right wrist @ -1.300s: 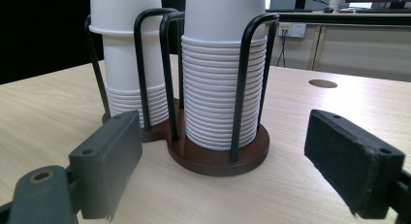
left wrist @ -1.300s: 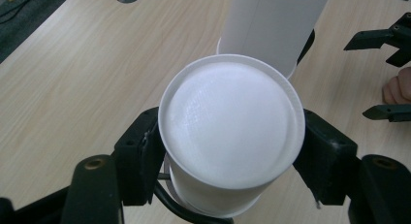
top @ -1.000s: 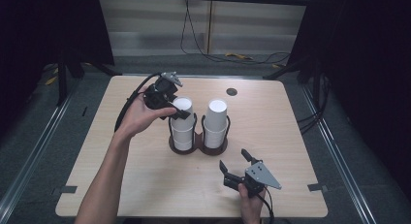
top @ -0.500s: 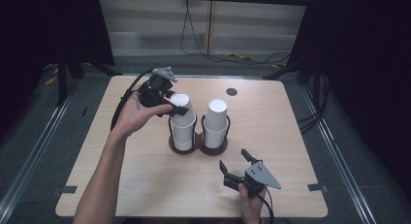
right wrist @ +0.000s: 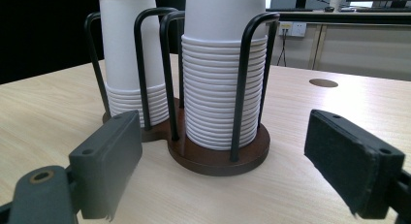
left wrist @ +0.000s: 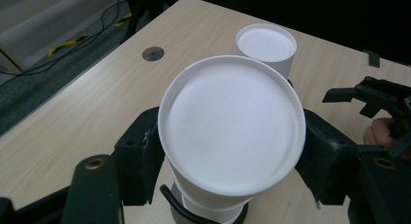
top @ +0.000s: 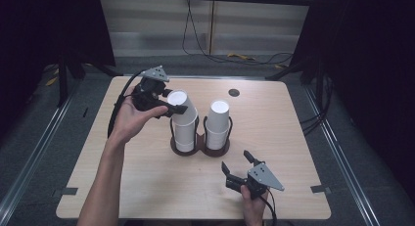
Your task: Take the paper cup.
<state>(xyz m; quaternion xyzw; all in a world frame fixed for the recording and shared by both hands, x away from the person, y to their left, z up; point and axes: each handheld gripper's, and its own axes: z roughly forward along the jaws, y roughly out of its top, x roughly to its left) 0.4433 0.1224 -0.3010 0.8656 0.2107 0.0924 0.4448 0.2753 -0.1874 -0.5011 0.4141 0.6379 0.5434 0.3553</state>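
My left tongs [top: 172,108] are clamped on the top cup [top: 182,108] of the left stack [top: 185,133]; that cup sits tilted, lifted partly out of the wire holder [top: 199,146] at mid-worktop [top: 293,138]. Right stack [top: 218,125] stands just beside it. My right tongs [top: 239,168] rest near the front edge, jaws spread wide, gripping nothing.

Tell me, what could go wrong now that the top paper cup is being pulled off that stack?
The left hand-held gripper clamps the top cup, which is tilted on the left stack. Cups nest tightly, so a second one may come along. The tilt could also catch the wire holder and tip it, since the right hand-held gripper rests open on the table and steadies nothing. A hard squeeze might crush the thin paper rim.
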